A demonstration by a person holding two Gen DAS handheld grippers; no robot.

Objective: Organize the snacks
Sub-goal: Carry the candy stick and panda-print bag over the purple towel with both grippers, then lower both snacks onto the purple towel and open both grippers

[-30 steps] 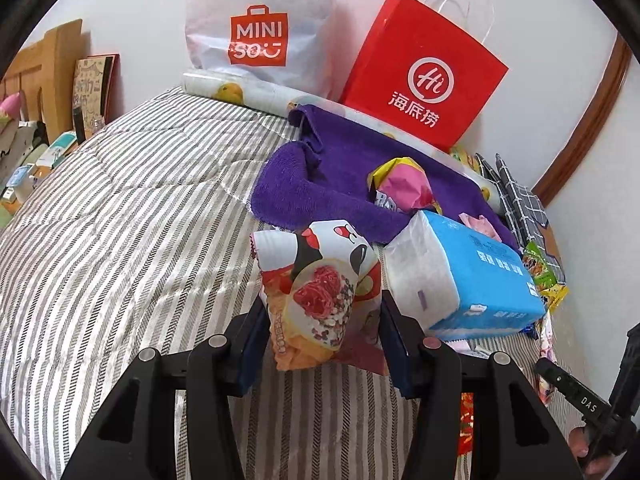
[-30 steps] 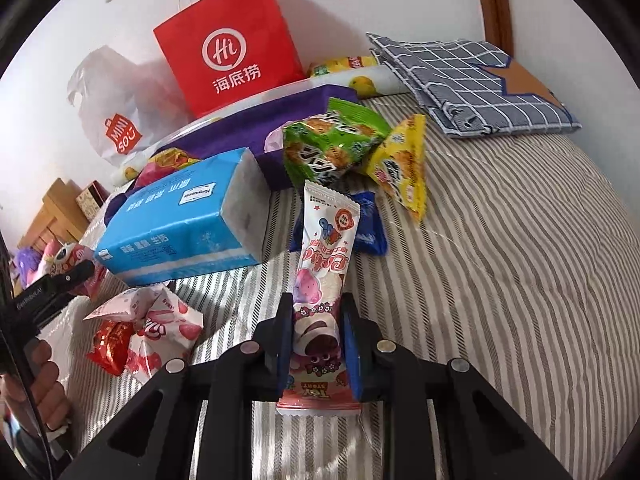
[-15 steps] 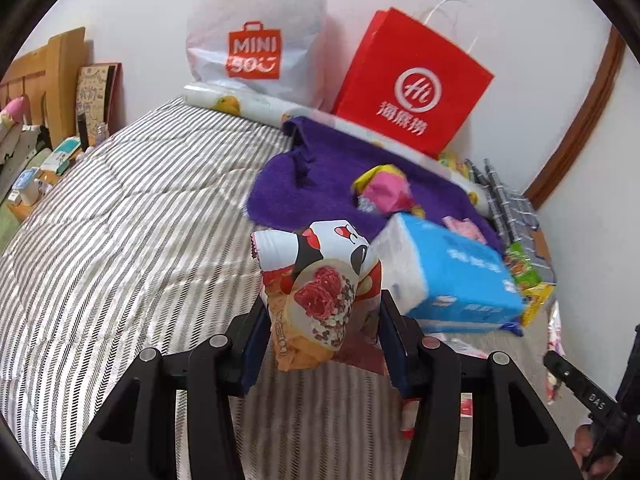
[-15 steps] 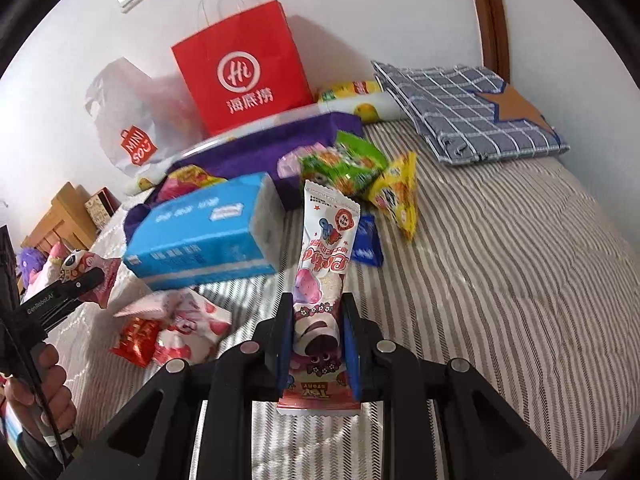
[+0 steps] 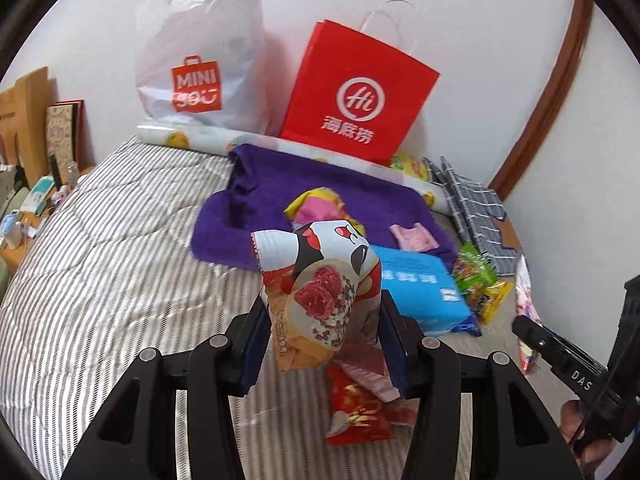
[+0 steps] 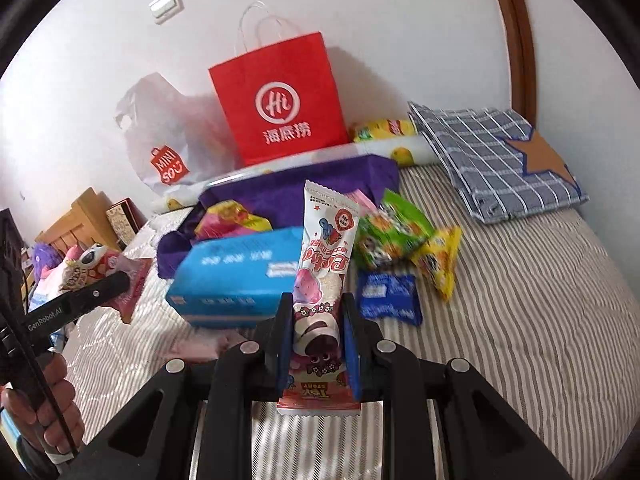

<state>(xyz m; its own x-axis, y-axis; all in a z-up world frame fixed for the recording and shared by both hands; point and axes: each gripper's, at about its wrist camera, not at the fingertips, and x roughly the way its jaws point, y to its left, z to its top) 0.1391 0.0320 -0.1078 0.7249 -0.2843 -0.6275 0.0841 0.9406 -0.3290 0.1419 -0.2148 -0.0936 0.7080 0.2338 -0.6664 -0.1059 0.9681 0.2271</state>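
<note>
My left gripper is shut on a puffy snack bag with a panda print, held above the striped bed. My right gripper is shut on a slim pink-and-white snack packet, also lifted off the bed. A red paper bag and a white plastic shopping bag stand against the wall. Loose snacks lie below: a red packet, green, yellow and blue packets, and a yellow-pink bag on a purple towel.
A blue tissue pack lies mid-bed between the grippers. A checked pillow sits at the far right, a rolled printed mat along the wall. A wooden bedside shelf with small items is at the left. A hand holds the left gripper.
Both grippers have risen with their snacks still held. The bed and the loose packets now look farther below, and more of the wall bags shows.
</note>
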